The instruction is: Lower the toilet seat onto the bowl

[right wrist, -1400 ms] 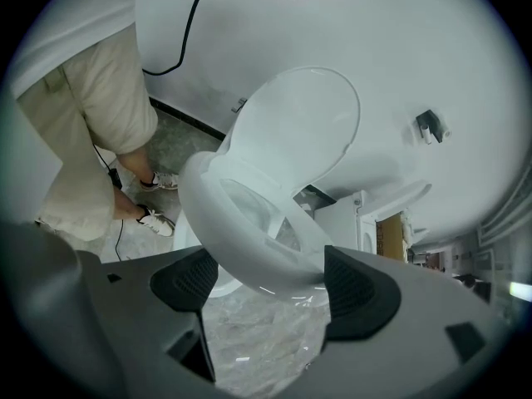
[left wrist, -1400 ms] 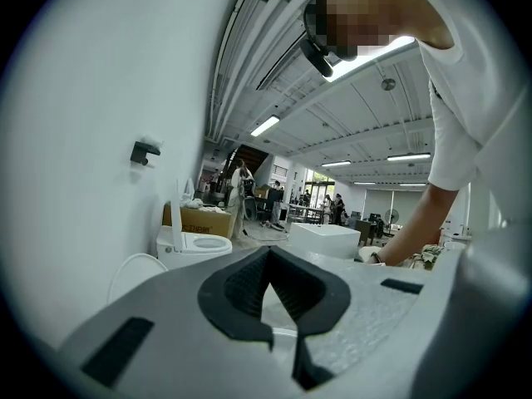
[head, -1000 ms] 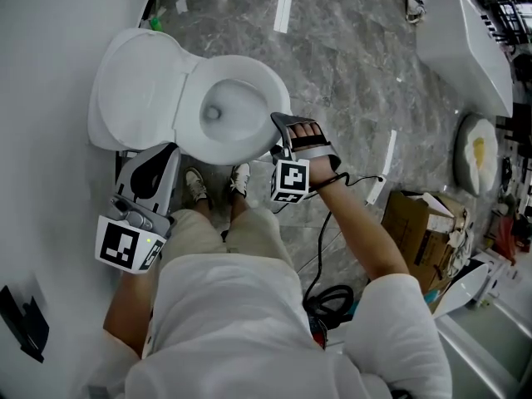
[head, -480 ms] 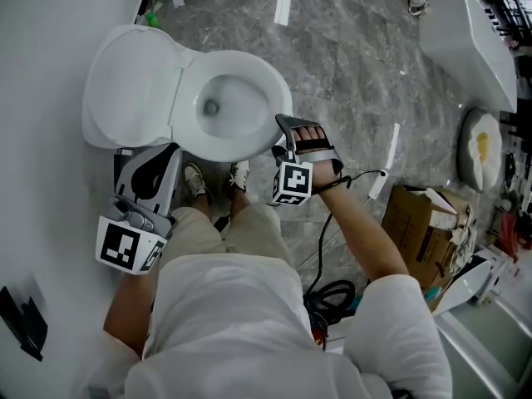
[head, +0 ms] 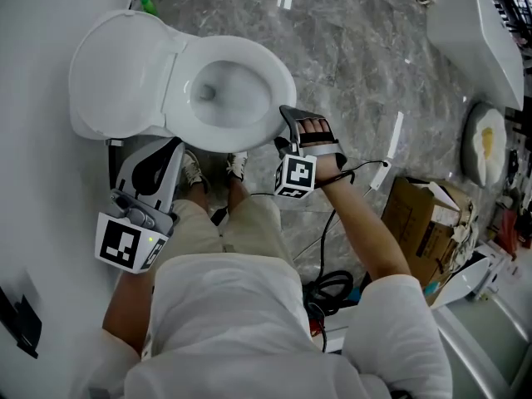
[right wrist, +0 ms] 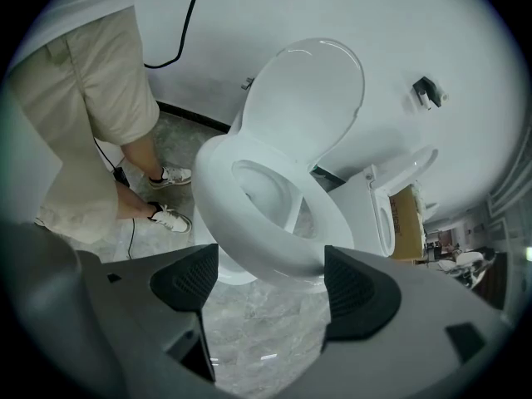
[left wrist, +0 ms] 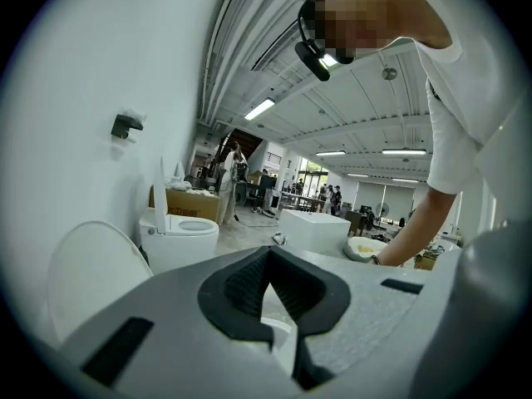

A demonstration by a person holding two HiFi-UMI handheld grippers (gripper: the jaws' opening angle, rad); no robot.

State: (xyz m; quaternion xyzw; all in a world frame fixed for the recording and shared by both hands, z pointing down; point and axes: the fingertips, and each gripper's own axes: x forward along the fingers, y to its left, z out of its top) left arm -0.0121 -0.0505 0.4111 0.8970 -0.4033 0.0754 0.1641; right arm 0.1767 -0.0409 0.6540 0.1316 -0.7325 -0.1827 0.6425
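Note:
The white toilet stands against the wall with its lid (head: 120,77) raised. The toilet seat (head: 280,86) shows as a ring over the bowl. In the right gripper view the toilet seat (right wrist: 249,239) is tilted, with a gap between it and the bowl, and the lid (right wrist: 307,98) is upright behind. My right gripper (head: 287,127) is at the seat's front rim, open, and in its own view the right gripper (right wrist: 270,281) has the rim between its wide-apart pads. My left gripper (head: 154,169) hangs beside the bowl, and in its own view the left gripper (left wrist: 268,293) is shut and empty.
The person's shoes (head: 193,169) stand close to the bowl's base. A black cable (head: 332,285) loops on the grey floor. A cardboard box (head: 424,223) and a white tub (head: 478,32) lie to the right. A second toilet (right wrist: 391,206) stands along the same wall.
The head view has shifted, so the toilet sits further up and left in the frame. My right gripper stays at the seat's front rim. The left gripper has hardly moved.

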